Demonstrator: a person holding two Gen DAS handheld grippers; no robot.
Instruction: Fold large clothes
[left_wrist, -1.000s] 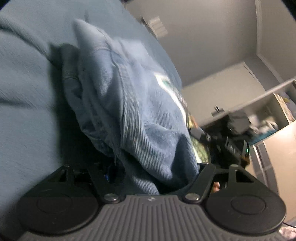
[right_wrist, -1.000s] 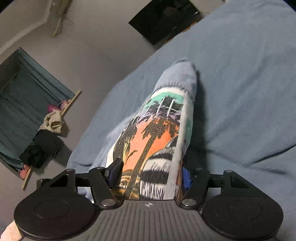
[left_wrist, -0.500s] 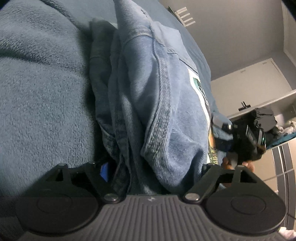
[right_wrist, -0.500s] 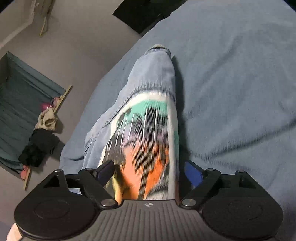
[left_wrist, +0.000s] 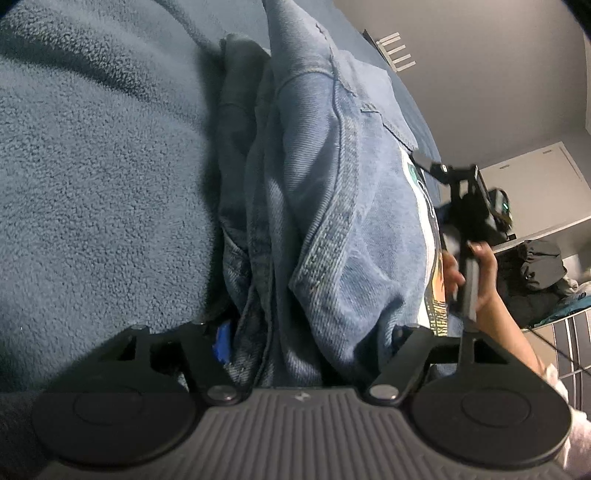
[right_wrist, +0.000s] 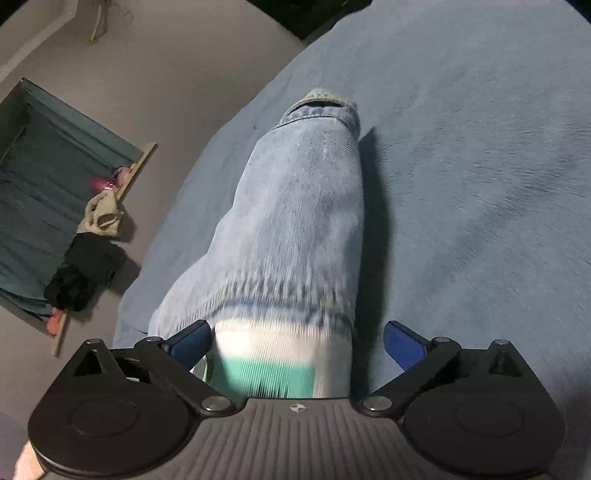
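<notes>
**Denim folded on the bed, right claw letting go**

I'm using the denim garment (left_wrist: 332, 206) as my landmark. It lies bunched in thick folds on the blue fleece blanket (left_wrist: 96, 177) that covers the bed, and it fills the middle of both wrist views.

My left claw (left_wrist: 310, 332) has the near end of the garment between its fingers. The jaws are closing, and the folds pack the whole gap, so I read it as clenched on the denim, though the right-hand pad is hidden behind the cloth. Only a sliver of the blue left-hand pad (left_wrist: 222, 338) shows, tight against the fabric.

My right claw (right_wrist: 295, 343) sits at the garment's other end, where a white and teal printed panel (right_wrist: 266, 369) is sewn onto the denim. Its jaws are opening and stand wide. The garment is between them, but the right-hand blue pad (right_wrist: 402, 343) is clearly apart from the cloth with blanket showing in the gap, so this claw has released. This view is blurred close to the claw. The garment runs away from the claw to a hemmed opening (right_wrist: 321, 105) at its far end.

From the left wrist view I see the right claw just beyond the garment's printed edge, with the person's hand (left_wrist: 476, 273) around its handle.
</notes>
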